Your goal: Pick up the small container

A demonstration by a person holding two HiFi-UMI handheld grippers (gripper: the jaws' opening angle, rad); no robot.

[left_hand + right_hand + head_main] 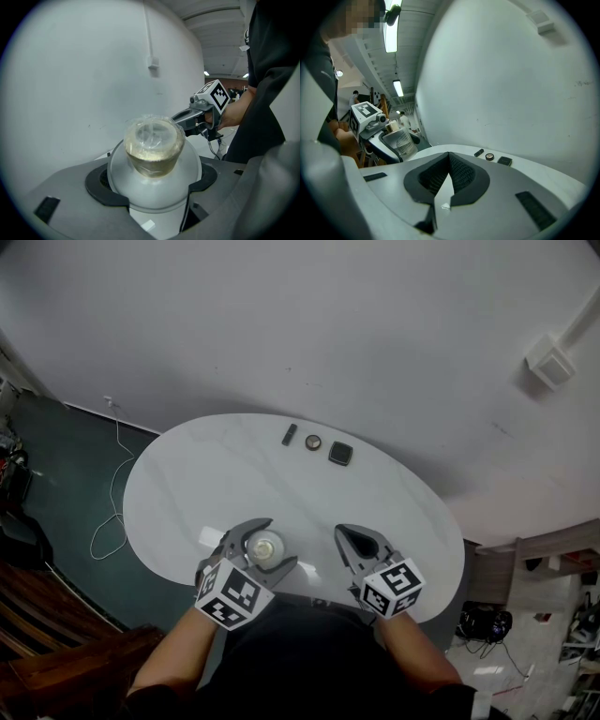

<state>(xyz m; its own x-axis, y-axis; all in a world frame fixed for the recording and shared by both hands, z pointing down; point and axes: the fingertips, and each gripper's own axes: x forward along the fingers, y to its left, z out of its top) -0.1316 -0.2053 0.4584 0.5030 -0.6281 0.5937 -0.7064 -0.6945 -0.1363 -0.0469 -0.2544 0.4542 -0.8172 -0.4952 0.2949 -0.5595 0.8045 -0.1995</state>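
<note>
The left gripper [270, 543] has its fingers clamped on the small clear plastic container with a yellowish film-covered top [153, 146], seemingly raised off the white oval surface [197, 484], so the right gripper [449, 178] waits alongside, fingers pressed together on nothing

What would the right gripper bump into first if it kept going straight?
The way looks free across the white table. The dark stick near the far edge sits close beside the right gripper's line, so the wall likely comes first, though depth is unclear.
</note>
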